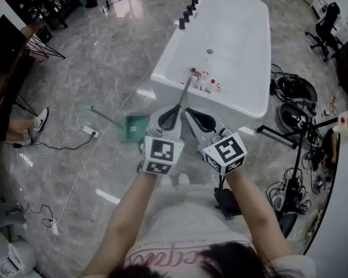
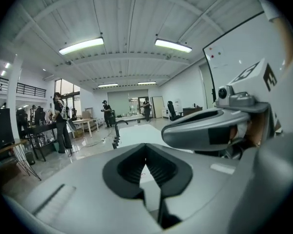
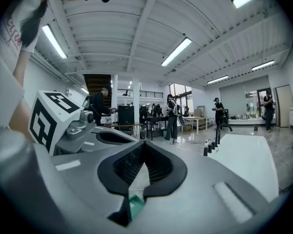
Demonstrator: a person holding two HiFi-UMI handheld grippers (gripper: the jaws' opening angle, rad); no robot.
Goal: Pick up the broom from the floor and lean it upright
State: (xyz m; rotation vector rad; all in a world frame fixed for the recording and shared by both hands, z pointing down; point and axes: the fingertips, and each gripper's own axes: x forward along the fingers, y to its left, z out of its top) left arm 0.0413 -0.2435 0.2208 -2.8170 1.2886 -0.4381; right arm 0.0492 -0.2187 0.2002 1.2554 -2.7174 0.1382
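Underfoot, floor (image 1: 116, 51): grey polished stone, running beneath everything else.
Bathtub (image 1: 232, 106): white and free-standing, just ahead of both tools. Small red-and-white things (image 1: 206, 83) lie inside it, close to the near rim.
Left hand-held gripper (image 1: 175, 113) (image 2: 146, 147): held up in front of the body and aimed at the tub. Its jaws are together, the black pads meet at the tips, and nothing is clamped between them.
Right hand-held gripper (image 1: 190, 113) (image 3: 144, 145): just beside the left one, with its tips angled in towards it. Its jaws are likewise together and grip nothing. Only pale floor and a patch of green show through the gap behind the pads.
Dustpan (image 1: 135, 127) (image 3: 133, 204): green and long-handled, lying flat on the floor to the left of the two tools, near the tub's left corner. Its handle points away to the left.
Broom (image 1: 186, 90): a thin grey handle slants against the tub's near wall, its top at the rim beside the red-and-white things. Neither tool holds it. Its lower end is hidden behind the left tool, so the head cannot be seen.
Cable coils (image 1: 293, 88): black, on the floor to the right of the tub.
Power strip (image 1: 90, 132): white, on the floor left of the dustpan, with a thin cable trailing from it.
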